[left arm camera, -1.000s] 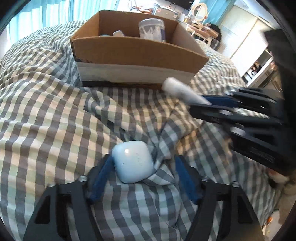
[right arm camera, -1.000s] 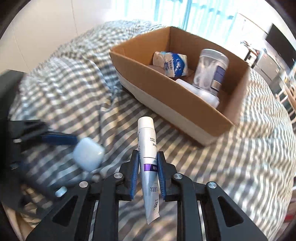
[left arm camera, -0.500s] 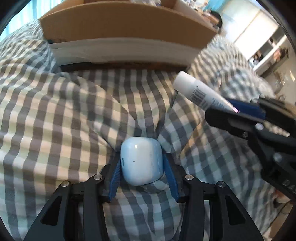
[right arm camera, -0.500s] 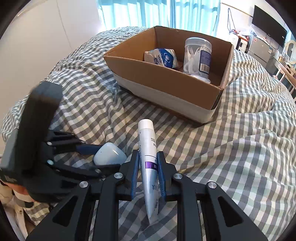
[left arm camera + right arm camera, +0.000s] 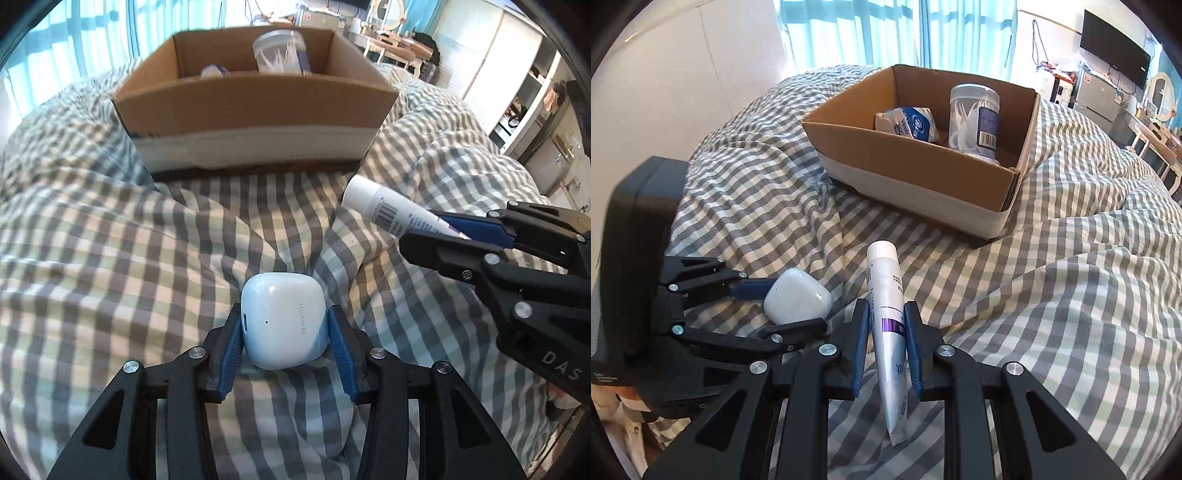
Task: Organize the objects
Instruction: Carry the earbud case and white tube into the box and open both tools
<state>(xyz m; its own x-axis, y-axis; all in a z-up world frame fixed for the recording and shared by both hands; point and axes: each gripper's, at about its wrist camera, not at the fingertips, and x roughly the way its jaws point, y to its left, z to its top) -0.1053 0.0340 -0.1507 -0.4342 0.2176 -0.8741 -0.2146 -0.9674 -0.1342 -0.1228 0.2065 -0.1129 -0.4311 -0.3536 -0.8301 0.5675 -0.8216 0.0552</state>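
The left gripper [image 5: 284, 334] pinches the earbud case [image 5: 282, 319]; the right gripper [image 5: 886, 330] pinches the tube [image 5: 886, 295] over the bed [image 5: 1071, 295].

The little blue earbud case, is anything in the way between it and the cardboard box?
Nothing visible blocks it. The earbud case sits clamped in the left gripper, and only rumpled checked bedding lies between it and the cardboard box. The tube in the right gripper is off to one side.
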